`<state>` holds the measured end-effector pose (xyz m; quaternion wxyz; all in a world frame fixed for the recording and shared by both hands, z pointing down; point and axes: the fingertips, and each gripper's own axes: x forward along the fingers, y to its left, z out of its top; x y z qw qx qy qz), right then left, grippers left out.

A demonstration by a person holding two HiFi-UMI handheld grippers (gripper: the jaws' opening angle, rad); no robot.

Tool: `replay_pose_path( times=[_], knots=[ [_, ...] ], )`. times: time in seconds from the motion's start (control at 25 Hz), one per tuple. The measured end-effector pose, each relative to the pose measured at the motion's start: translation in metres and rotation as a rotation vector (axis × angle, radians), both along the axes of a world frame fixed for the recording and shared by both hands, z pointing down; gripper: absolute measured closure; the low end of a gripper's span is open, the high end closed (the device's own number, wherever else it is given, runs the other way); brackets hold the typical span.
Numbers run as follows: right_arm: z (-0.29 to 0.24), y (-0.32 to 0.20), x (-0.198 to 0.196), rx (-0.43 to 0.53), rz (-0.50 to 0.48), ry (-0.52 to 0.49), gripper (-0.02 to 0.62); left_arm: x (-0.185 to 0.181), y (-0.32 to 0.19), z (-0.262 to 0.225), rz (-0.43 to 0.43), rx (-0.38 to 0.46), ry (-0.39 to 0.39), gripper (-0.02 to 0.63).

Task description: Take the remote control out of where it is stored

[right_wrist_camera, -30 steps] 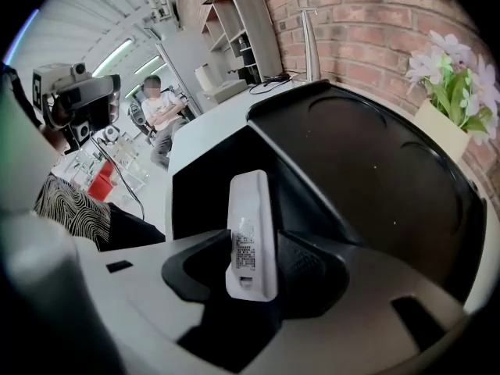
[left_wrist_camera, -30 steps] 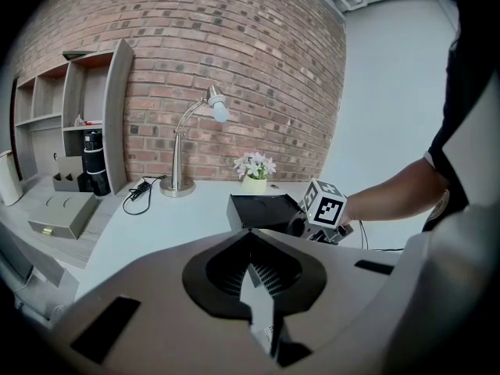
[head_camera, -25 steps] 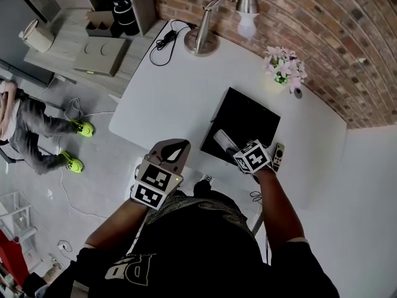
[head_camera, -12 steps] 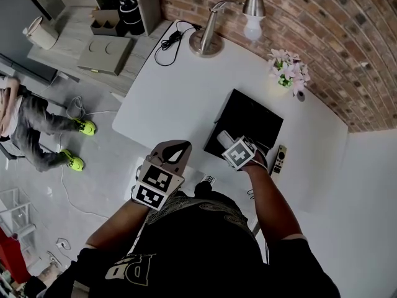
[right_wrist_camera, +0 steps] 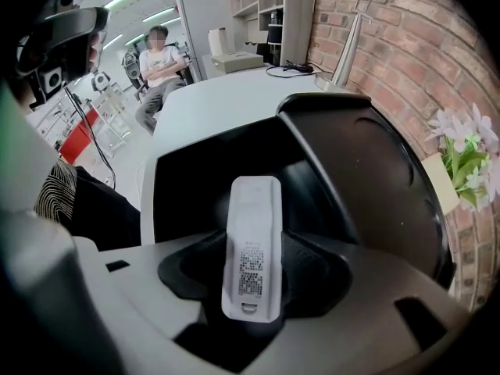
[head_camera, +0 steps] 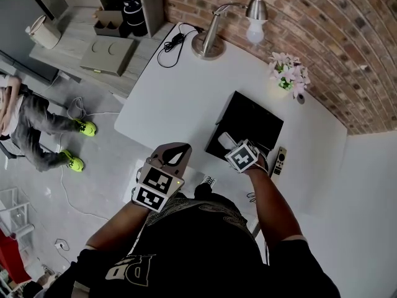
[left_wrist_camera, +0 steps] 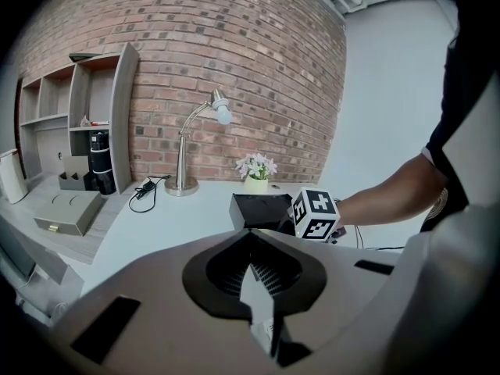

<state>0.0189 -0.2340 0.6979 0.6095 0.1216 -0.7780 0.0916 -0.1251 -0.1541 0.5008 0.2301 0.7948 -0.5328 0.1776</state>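
A black box [head_camera: 251, 120] sits on the white table [head_camera: 167, 98]. A white remote [head_camera: 224, 140] lies at the box's near left edge. My right gripper [head_camera: 232, 146] points steeply down onto it. In the right gripper view the white remote [right_wrist_camera: 254, 209] stands label side up between the jaws. They have just been closing, and the pads [right_wrist_camera: 308, 268] touch both of its sides. A second, dark remote [head_camera: 279, 160] lies on the table right of the box. My left gripper [head_camera: 176, 150] hovers off the table's near edge, shut and empty [left_wrist_camera: 254, 264].
A desk lamp [head_camera: 208, 42] and a black cable [head_camera: 169, 42] stand at the table's far left. A small flower pot [head_camera: 286, 74] sits by the brick wall. A person [head_camera: 25, 123] sits on the floor side at left, near a shelf unit [head_camera: 118, 5].
My right gripper has moved left, away from the dark remote on the table, and now sits over the white remote at the box. The left gripper has stayed put.
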Motion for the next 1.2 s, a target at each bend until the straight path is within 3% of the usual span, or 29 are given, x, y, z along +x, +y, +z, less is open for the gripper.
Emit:
replay_pose_path(
  times=[0.32, 0.72, 0.96, 1.2],
  knots=[
    [-0.019, -0.002, 0.006, 0.05, 0.014, -0.05, 0.373, -0.001, 0.003, -0.004, 0.018, 0.014, -0.007, 0.6],
    [-0.075, 0.004, 0.0, 0.128, 0.15, -0.242, 0.373, 0.0, 0.008, -0.017, 0.068, 0.058, -0.008, 0.6],
    [-0.116, 0.024, -0.006, 0.134, 0.34, -0.444, 0.373, 0.004, 0.014, -0.023, 0.127, 0.086, -0.007, 0.6],
    [-0.149, 0.051, 0.007, 0.087, 0.619, -0.688, 0.373, 0.017, 0.02, -0.028, 0.206, 0.113, 0.004, 0.6]
  ],
)
